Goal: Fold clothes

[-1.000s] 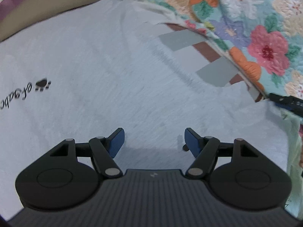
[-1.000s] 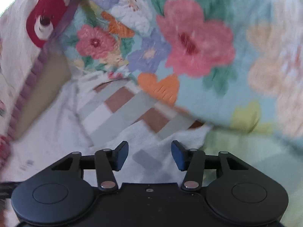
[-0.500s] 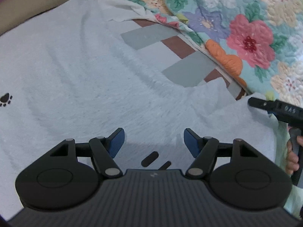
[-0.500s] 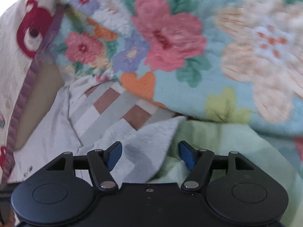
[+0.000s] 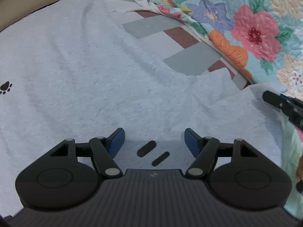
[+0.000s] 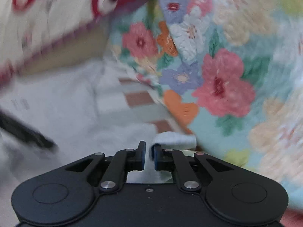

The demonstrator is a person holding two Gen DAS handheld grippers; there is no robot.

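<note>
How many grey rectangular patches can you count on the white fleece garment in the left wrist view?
3: the upper grey patch, the middle grey patch, and a narrow grey patch beside the floral quilt. More may be hidden under the quilt.

Open flat grey garment (image 5: 90,71) ahead, bunched floral quilt (image 5: 255,19) crowding its right edge
</note>
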